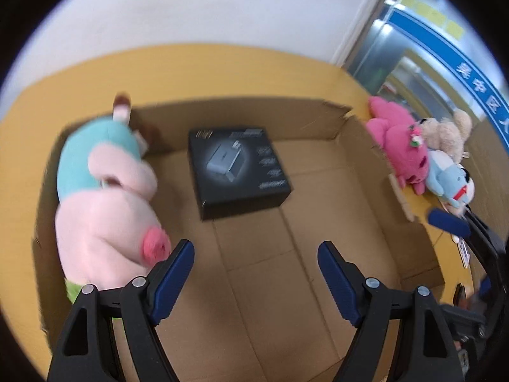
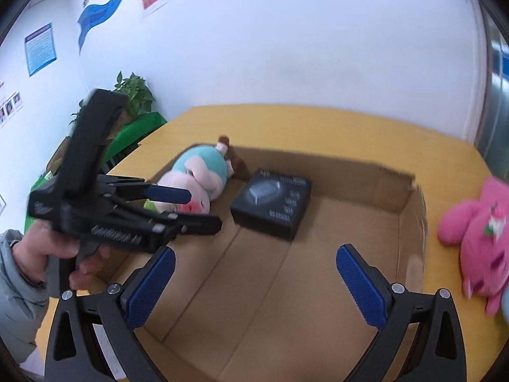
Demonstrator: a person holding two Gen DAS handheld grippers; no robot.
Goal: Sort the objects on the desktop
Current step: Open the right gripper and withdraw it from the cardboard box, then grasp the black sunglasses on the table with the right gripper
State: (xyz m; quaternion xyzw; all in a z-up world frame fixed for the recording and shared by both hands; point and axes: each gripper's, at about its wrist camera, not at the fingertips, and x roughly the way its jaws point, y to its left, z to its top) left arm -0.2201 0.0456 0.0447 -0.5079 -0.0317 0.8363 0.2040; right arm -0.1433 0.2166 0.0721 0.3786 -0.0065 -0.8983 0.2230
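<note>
While both the left gripper (image 1: 256, 259) and right gripper (image 2: 254, 264) gape empty, a pig plush (image 1: 105, 197) and black box (image 1: 238, 172) lie in the cardboard box (image 1: 356, 133).

Left wrist view: close above the cardboard box (image 1: 318, 222), angled steeply down along open fingers toward the white wall. Right wrist view: higher, further back, looking across the same cardboard box (image 2: 318, 270). Shared: black carton (image 1: 237, 172) (image 2: 272, 202), pig plush (image 1: 105, 197) (image 2: 197, 178), pink plush (image 1: 400, 146) (image 2: 480, 238).
</note>
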